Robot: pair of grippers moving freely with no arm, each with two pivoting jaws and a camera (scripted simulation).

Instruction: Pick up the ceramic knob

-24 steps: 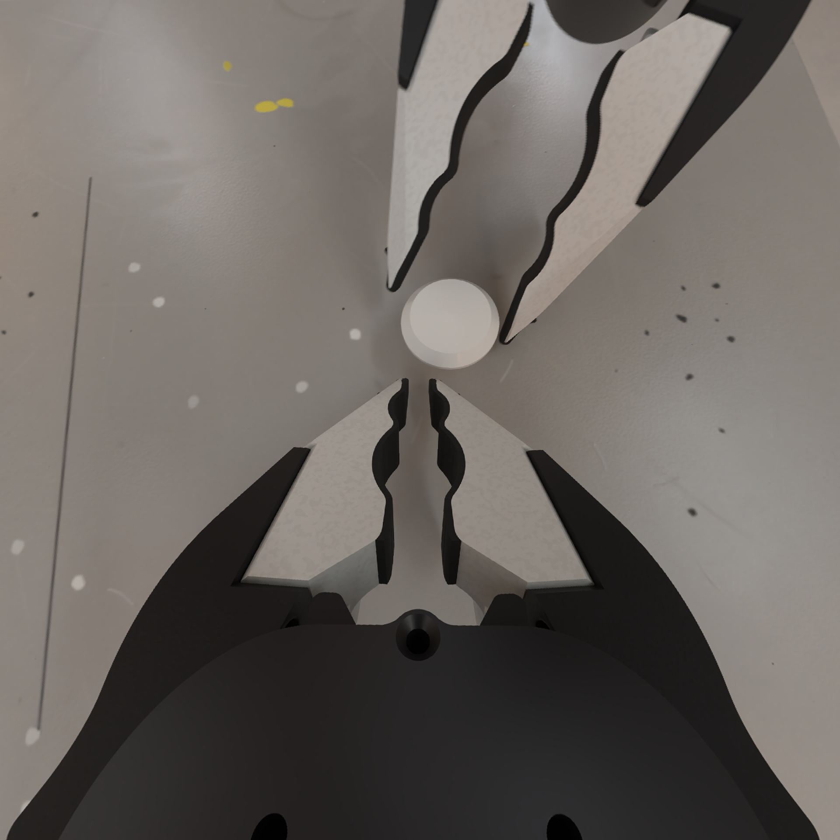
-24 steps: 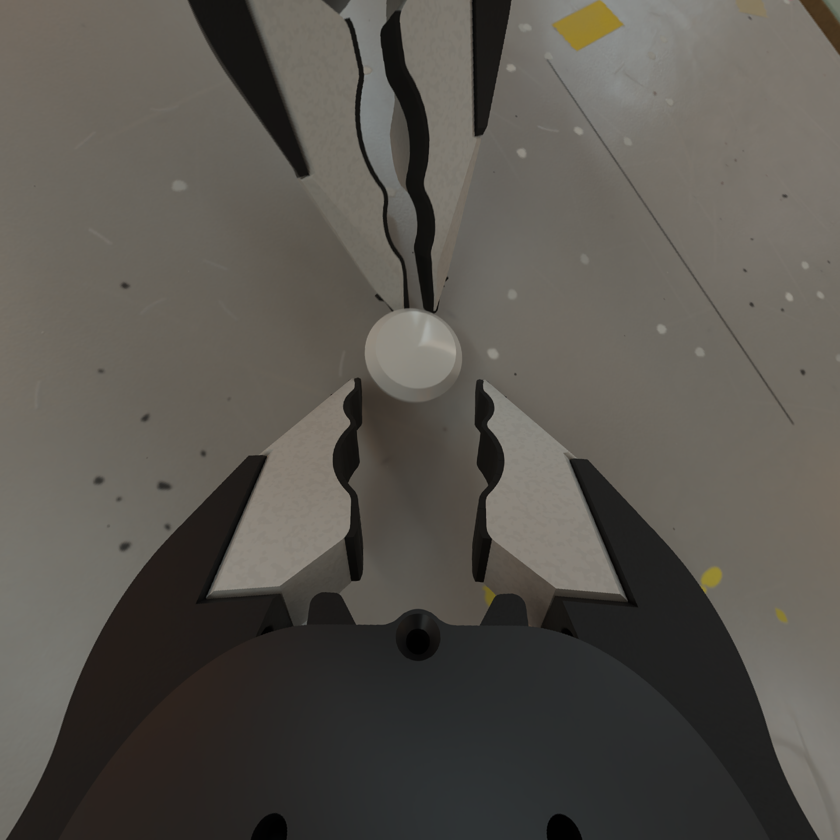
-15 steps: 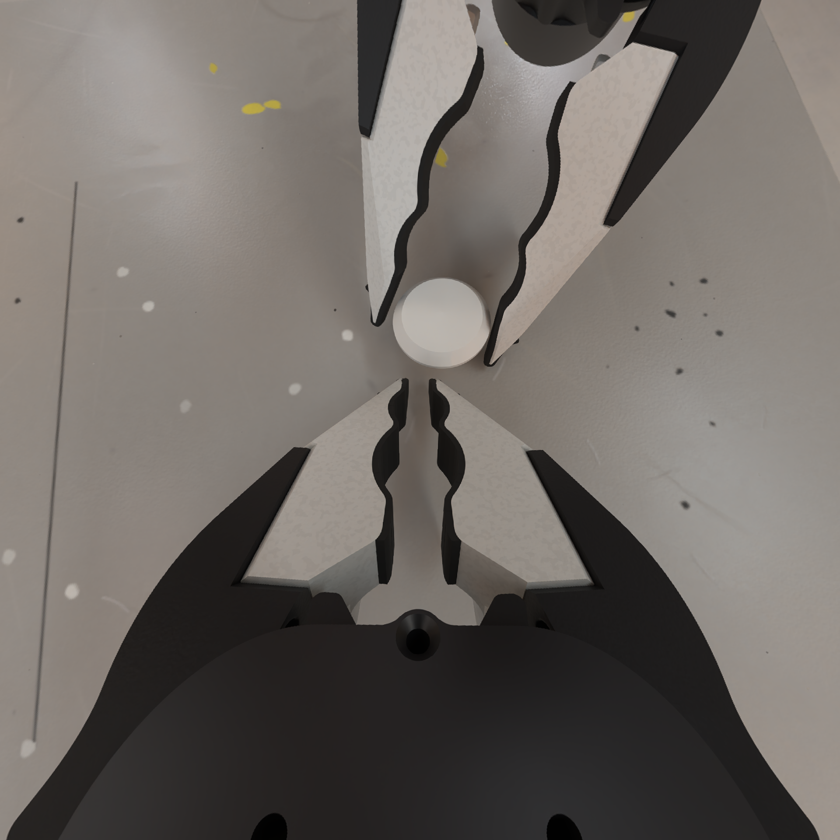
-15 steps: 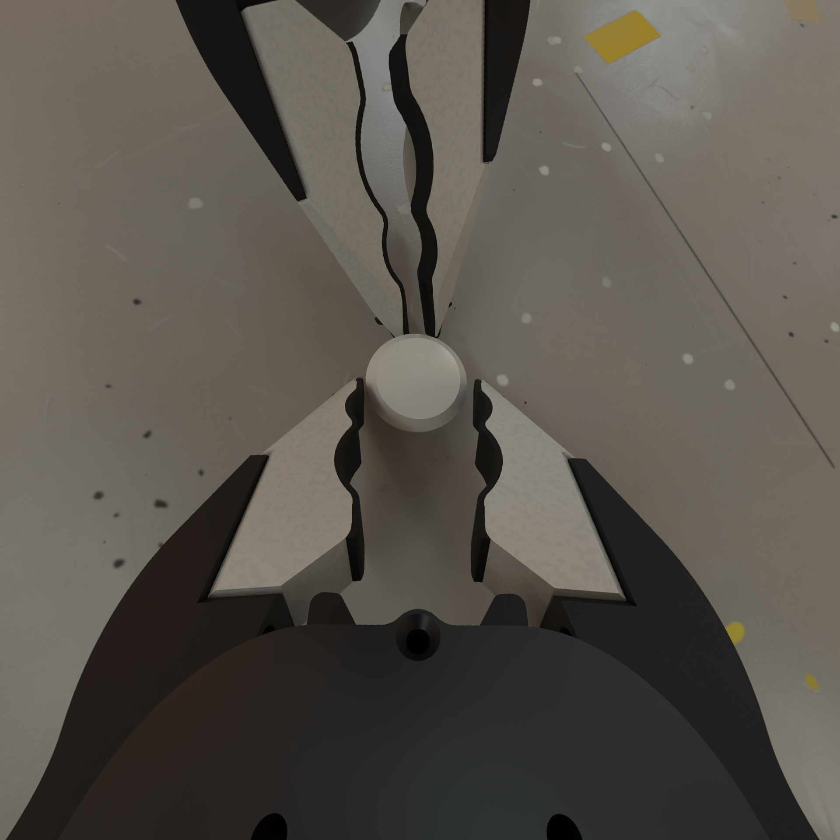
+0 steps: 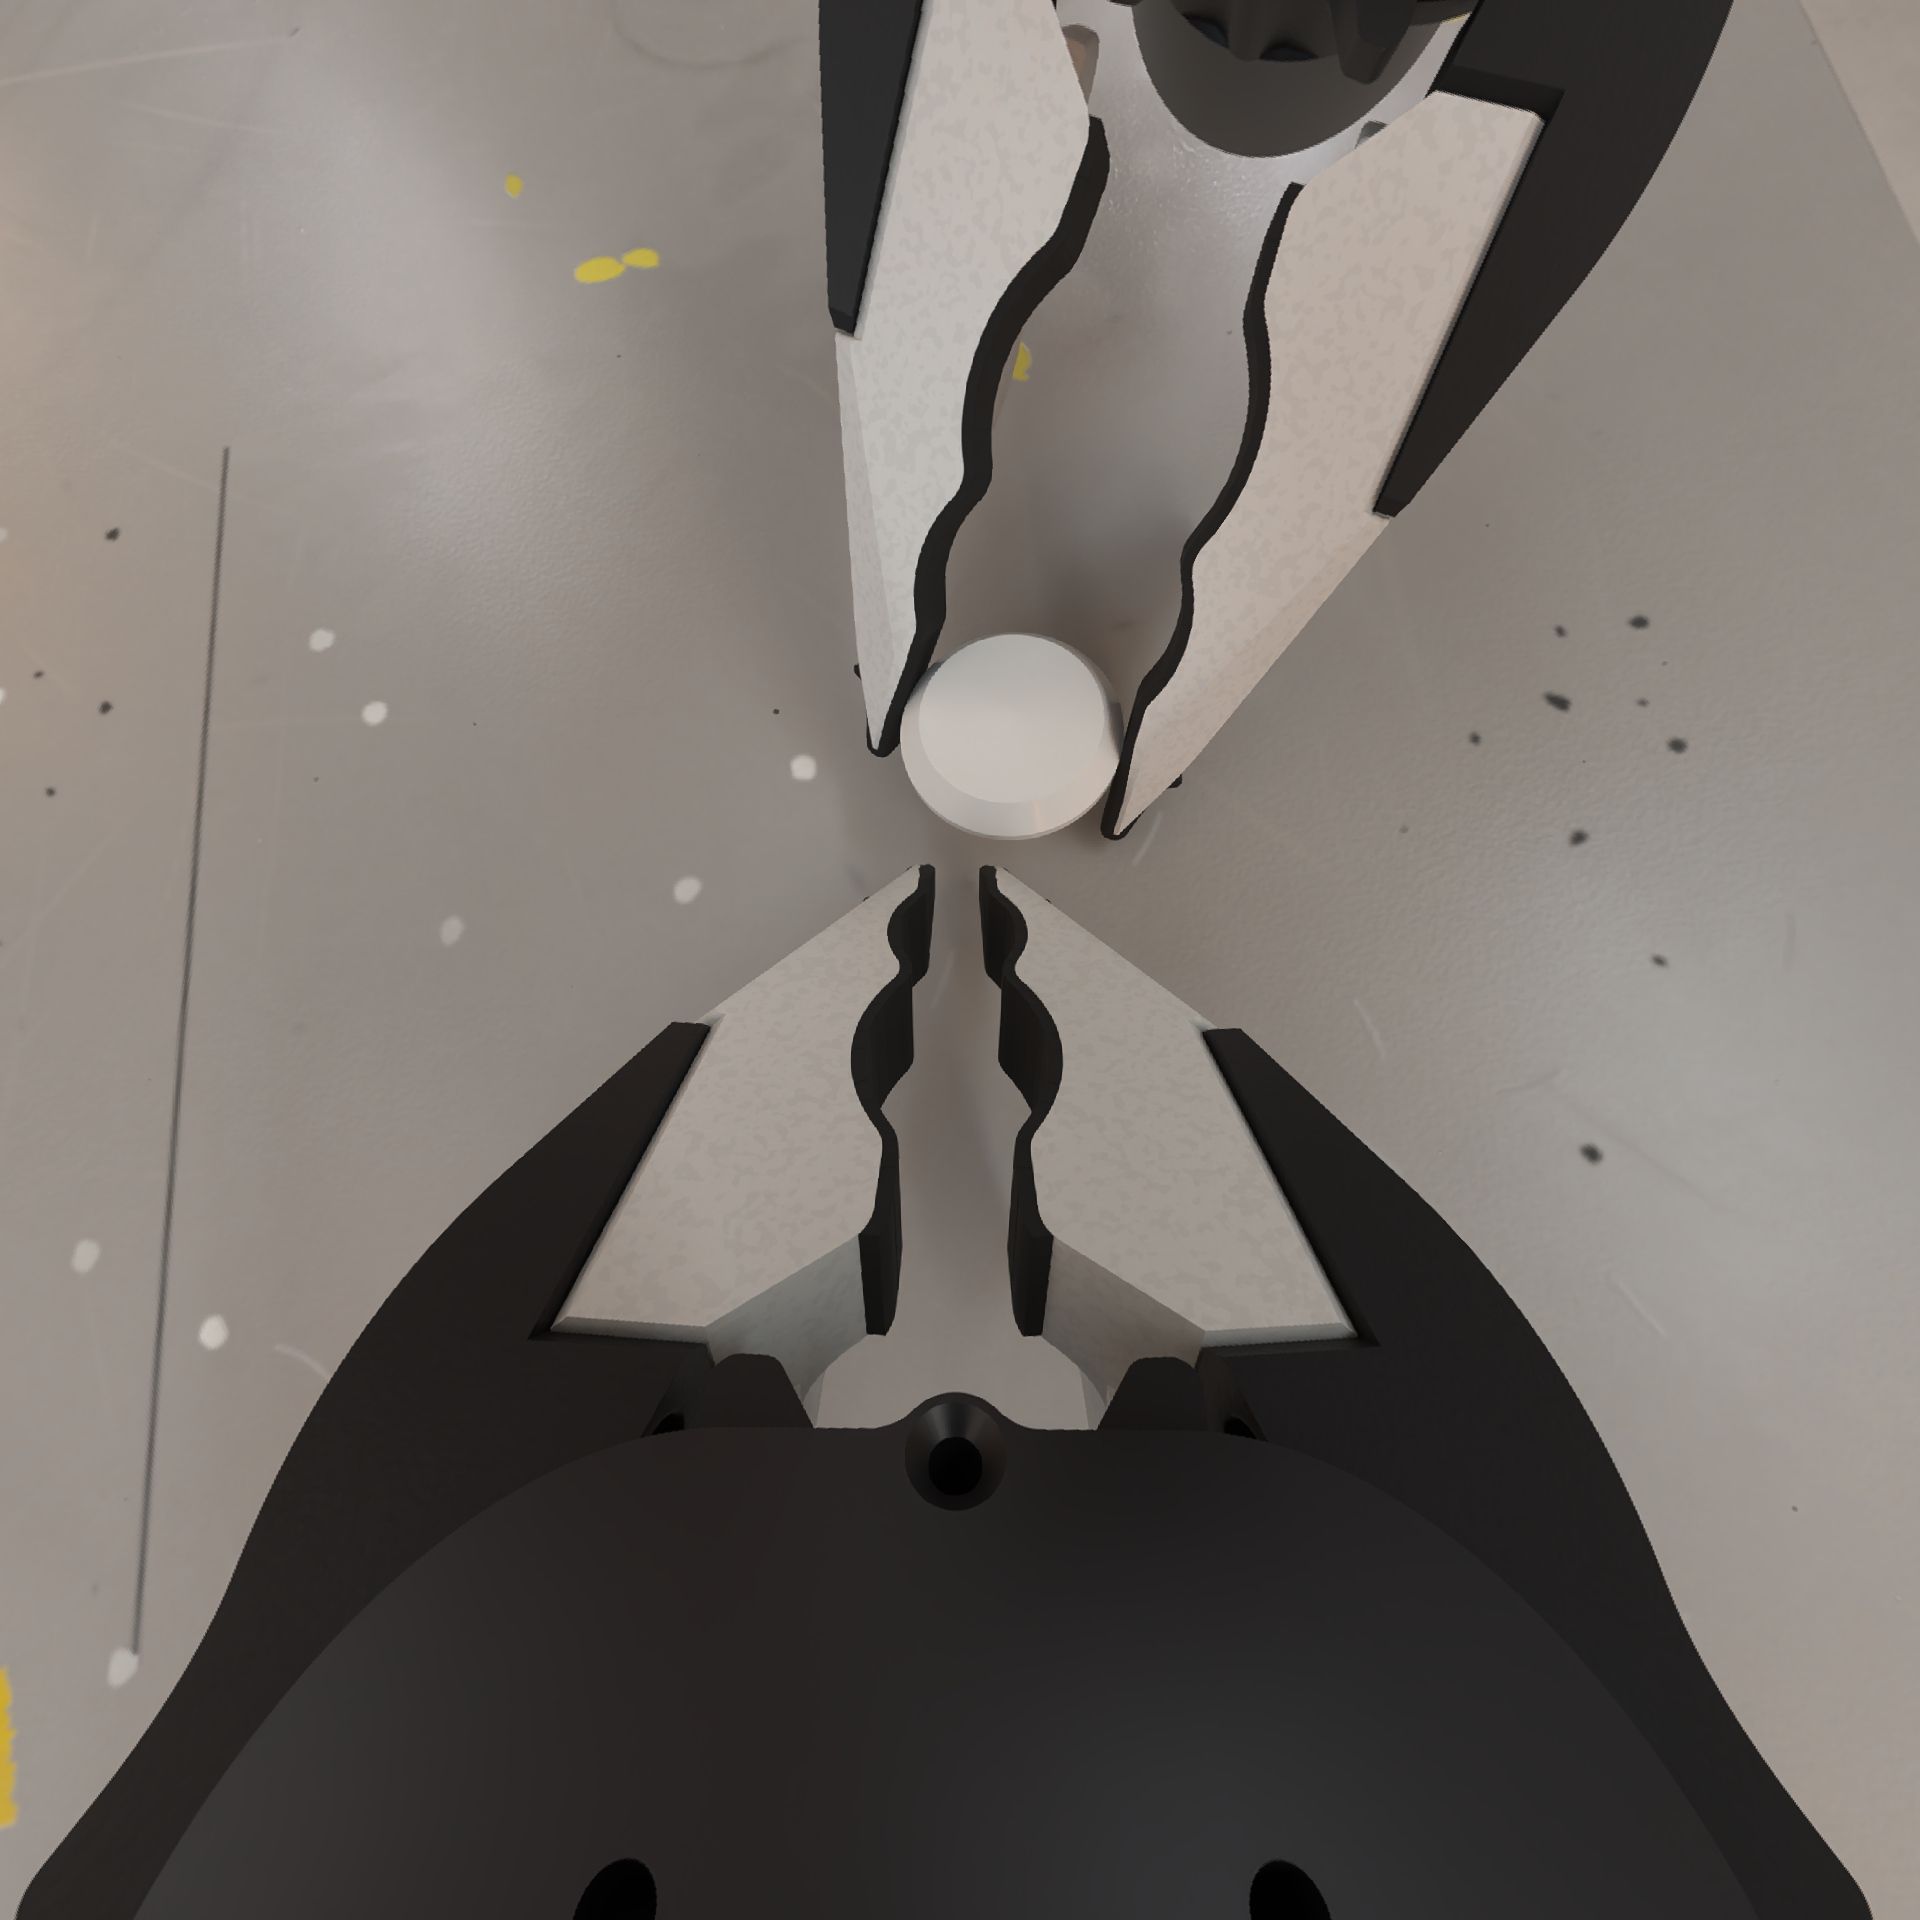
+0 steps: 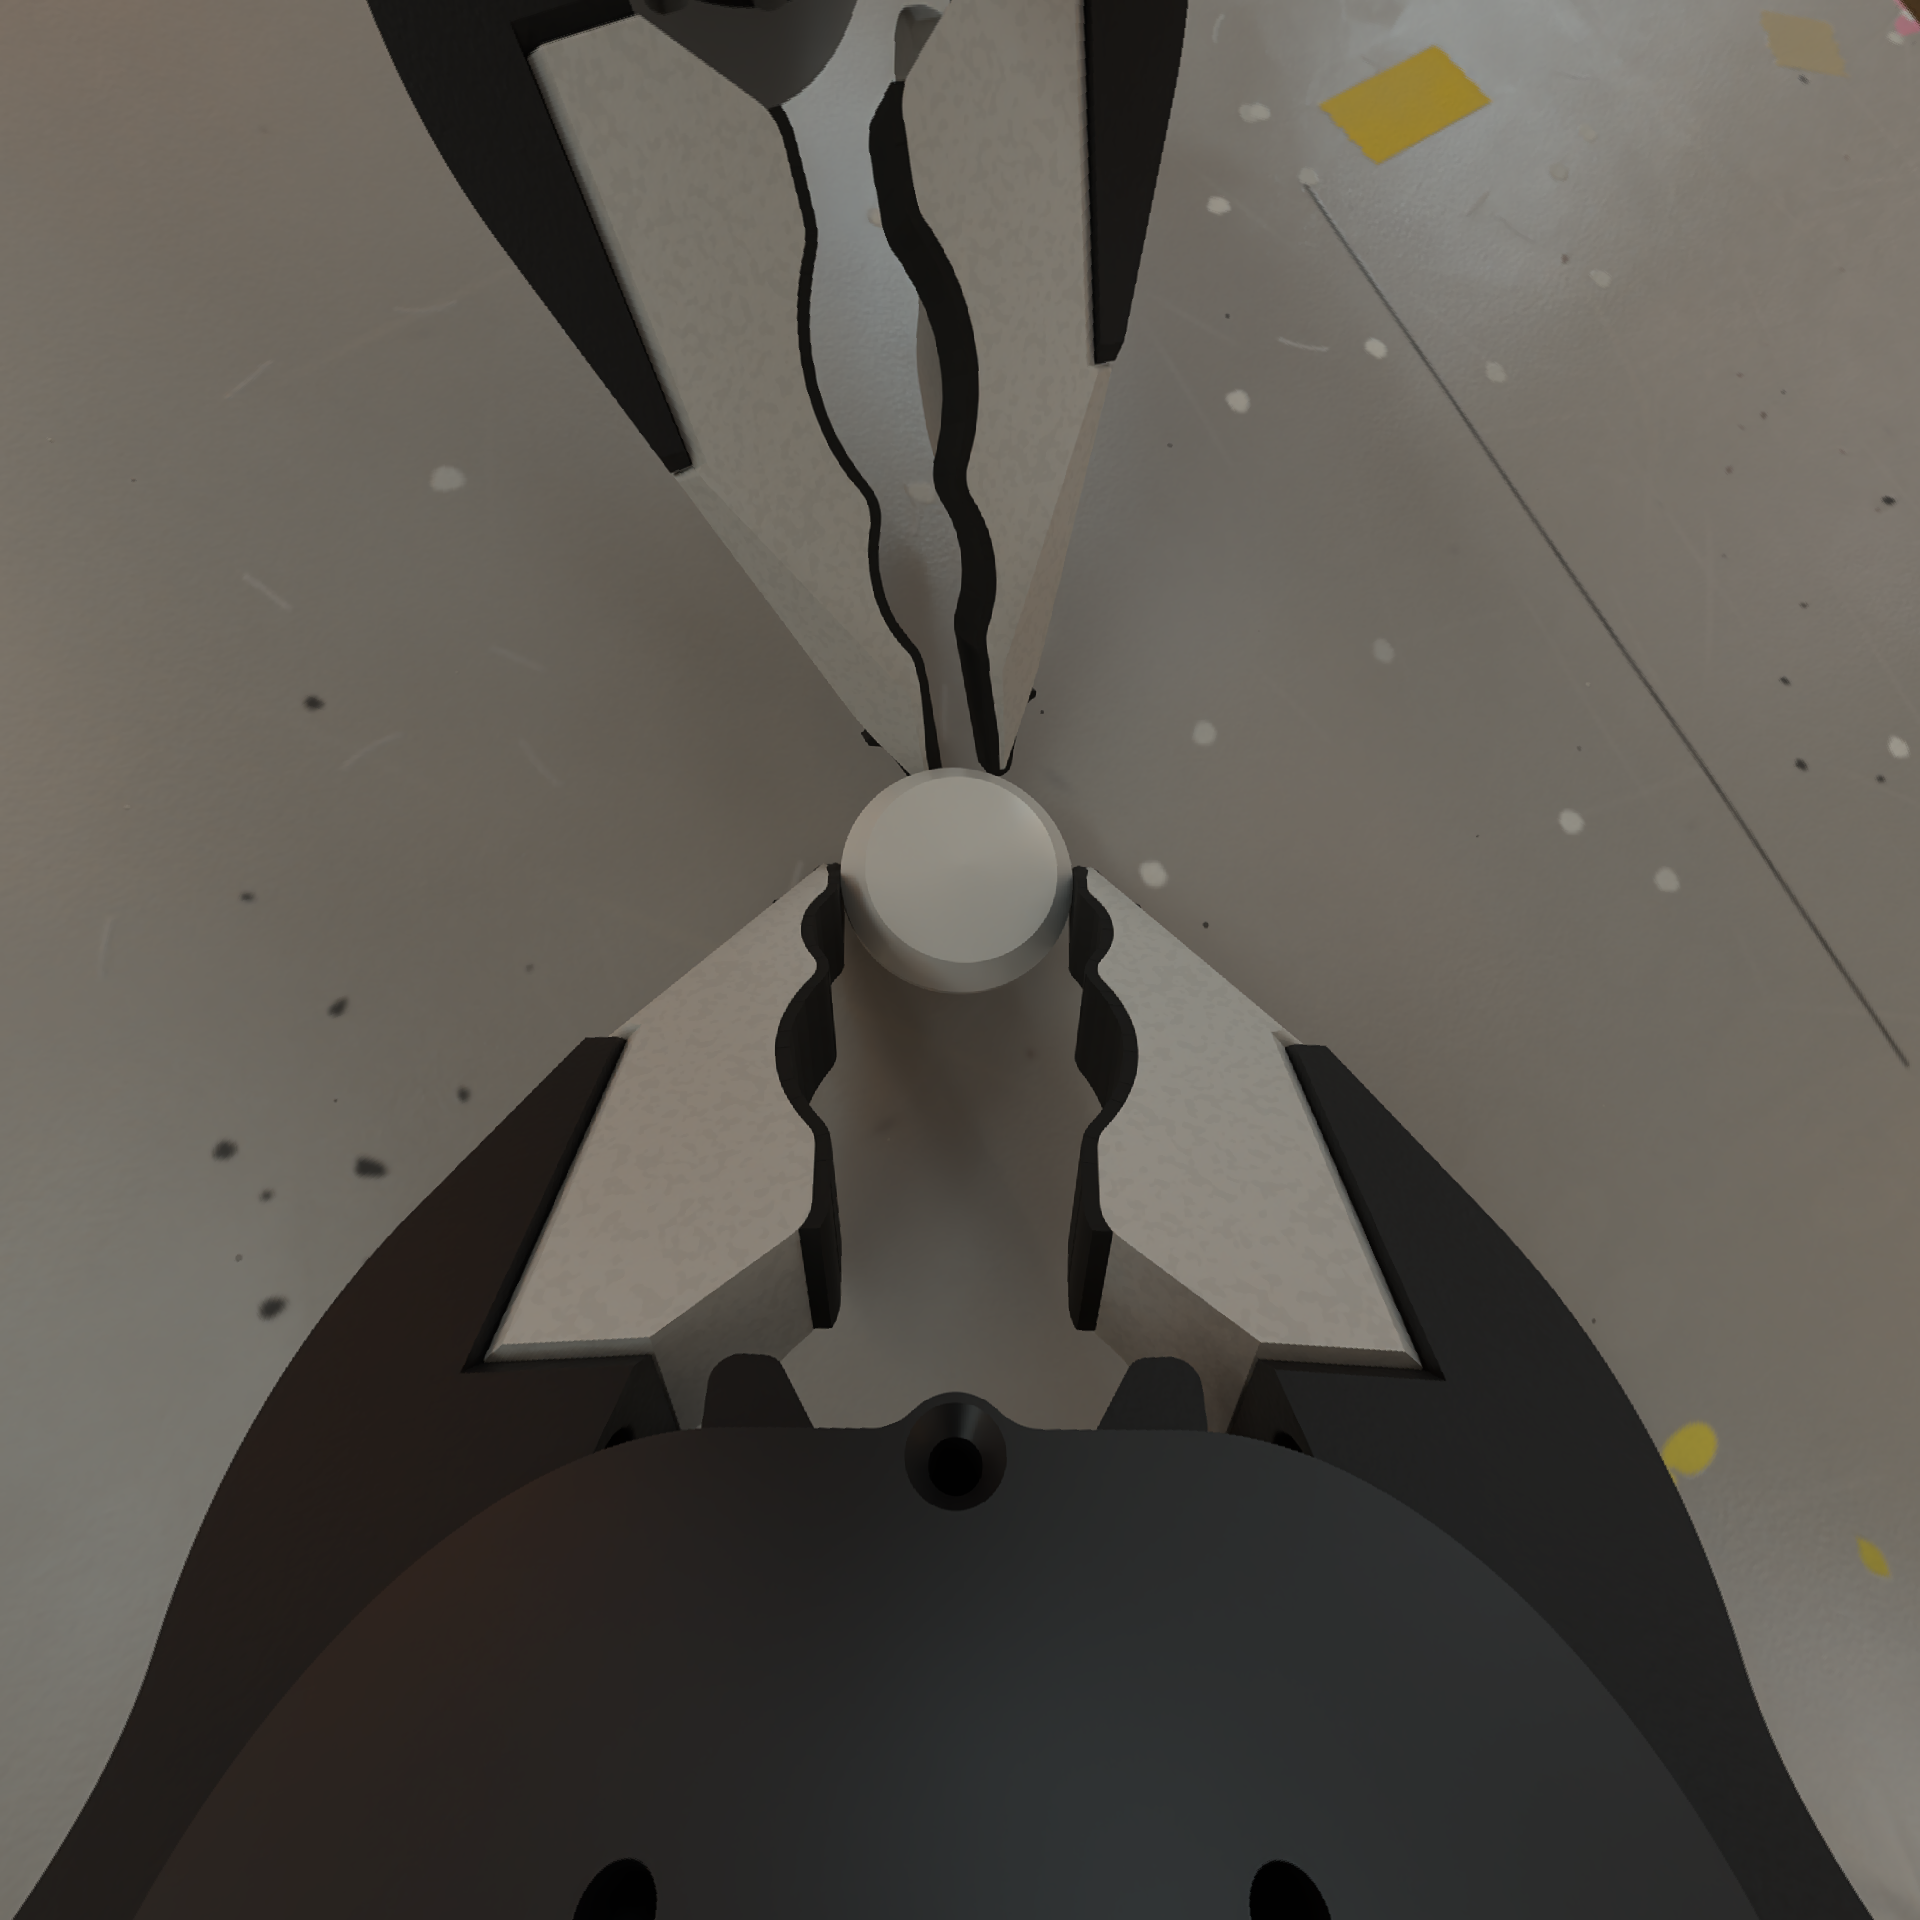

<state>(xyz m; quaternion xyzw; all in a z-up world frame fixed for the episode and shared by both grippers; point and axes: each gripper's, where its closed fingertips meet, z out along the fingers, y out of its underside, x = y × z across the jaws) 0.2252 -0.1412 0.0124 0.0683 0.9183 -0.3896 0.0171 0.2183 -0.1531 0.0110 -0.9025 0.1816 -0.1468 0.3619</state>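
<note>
My right claw (image 6: 954,914) straddles the knob (image 6: 954,881), its tips at either side of the rim, touching or nearly so; I can't tell whether it grips yet. To do this well I'd squeeze evenly at the widest part, keep the tips low, then lift straight, since a smooth round rim may squirt out. My left claw (image 5: 954,878) is nearly clenched on nothing, just short of the knob, and should keep clear. The knob is a small off-white disc with a bevelled edge, standing on the speckled grey desk (image 6: 312,831).
</note>
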